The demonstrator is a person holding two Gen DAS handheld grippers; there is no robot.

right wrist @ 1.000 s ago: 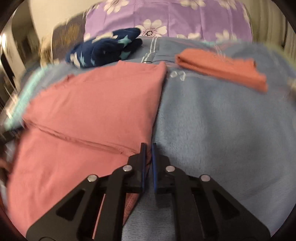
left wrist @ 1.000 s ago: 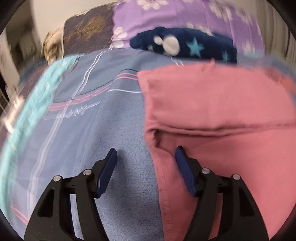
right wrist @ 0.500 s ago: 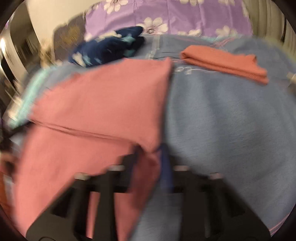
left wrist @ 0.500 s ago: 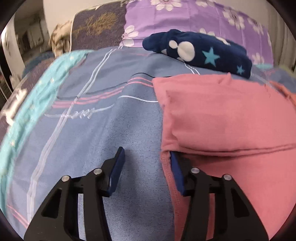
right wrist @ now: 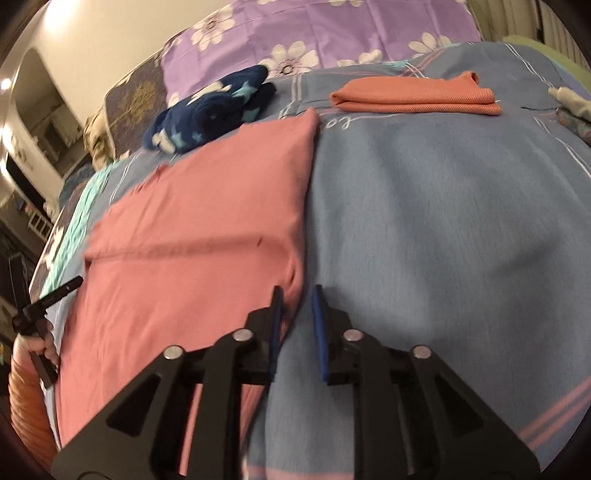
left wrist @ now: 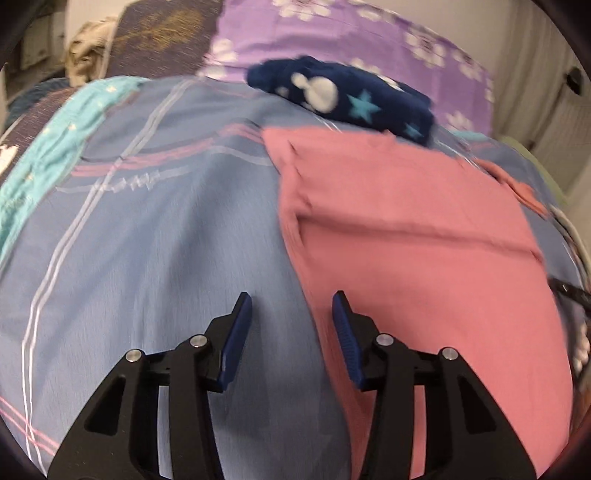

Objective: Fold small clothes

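Note:
A pink garment (left wrist: 413, 236) lies flat on the blue bedspread (left wrist: 155, 236), its far part folded over the near part. It also shows in the right wrist view (right wrist: 207, 229). My left gripper (left wrist: 291, 306) is open and empty, straddling the garment's left edge just above the cloth. My right gripper (right wrist: 297, 299) is open a little and empty at the garment's right edge, with its left finger over the pink cloth. The left gripper's tip (right wrist: 55, 295) shows at the far left of the right wrist view.
A navy star-print garment (left wrist: 343, 99) lies bunched at the back, also seen in the right wrist view (right wrist: 210, 110). A folded orange garment (right wrist: 413, 96) lies at the back right. A purple flowered pillow (right wrist: 332, 33) lines the headboard. A teal blanket edge (left wrist: 55, 147) runs along the left.
My right gripper has opened and let go of the pink garment's edge, which now lies flat. My left gripper has drawn back toward the near edge, still open.

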